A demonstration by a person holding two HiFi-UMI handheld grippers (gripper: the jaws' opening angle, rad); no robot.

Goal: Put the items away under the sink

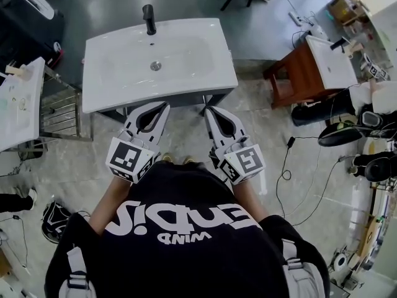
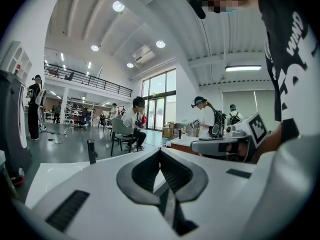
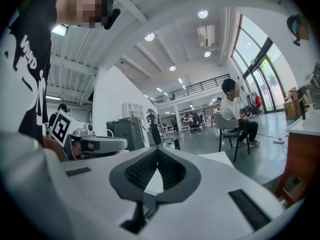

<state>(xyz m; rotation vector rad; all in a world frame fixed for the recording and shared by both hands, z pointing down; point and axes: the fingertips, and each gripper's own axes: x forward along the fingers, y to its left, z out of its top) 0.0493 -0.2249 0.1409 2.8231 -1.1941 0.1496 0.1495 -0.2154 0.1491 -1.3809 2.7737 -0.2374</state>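
A: Where's the sink?
B: The white sink (image 1: 124,73) stands straight ahead, just beyond both grippers.
A: Their fingers?
B: Left gripper (image 2: 160,150) and right gripper (image 3: 157,149) alike: tips pressed together, nothing between them.
A: Anything smaller?
B: A black tap (image 1: 149,18) at the sink's far edge.
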